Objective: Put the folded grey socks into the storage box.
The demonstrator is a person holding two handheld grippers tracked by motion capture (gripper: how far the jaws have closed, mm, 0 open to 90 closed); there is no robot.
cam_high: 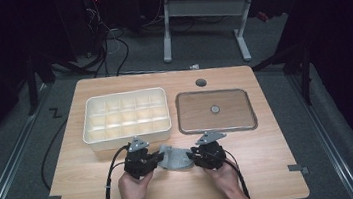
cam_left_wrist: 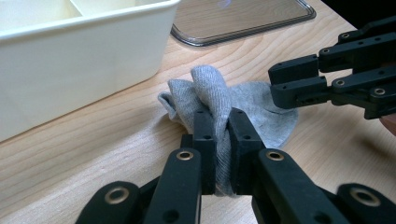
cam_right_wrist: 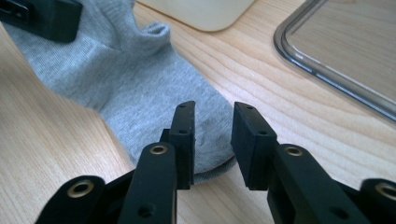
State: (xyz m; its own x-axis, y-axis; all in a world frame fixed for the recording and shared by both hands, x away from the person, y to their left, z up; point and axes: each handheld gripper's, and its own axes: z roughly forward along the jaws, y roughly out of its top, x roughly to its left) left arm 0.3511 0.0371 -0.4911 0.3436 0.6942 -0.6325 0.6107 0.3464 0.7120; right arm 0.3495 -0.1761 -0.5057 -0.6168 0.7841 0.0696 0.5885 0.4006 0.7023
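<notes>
A grey sock (cam_high: 175, 158) lies crumpled on the wooden table between my two grippers. My left gripper (cam_left_wrist: 222, 116) is shut on a bunched fold of the sock (cam_left_wrist: 261, 100), with fabric squeezed between its pads. At the sock's other end, my right gripper (cam_right_wrist: 215, 112) is open. Its jaws hover over the toe edge of the sock (cam_right_wrist: 126, 79) without pressing on the fabric. In the high view the left gripper (cam_high: 158, 157) and right gripper (cam_high: 191, 154) face each other across the sock, near the table's front.
A cream divided box (cam_high: 128, 135) with several compartments stands just behind the left gripper. A flat clear tray (cam_high: 218, 131) lies behind the right gripper, with a small round piece at its centre. Bare table lies to either side of the hands.
</notes>
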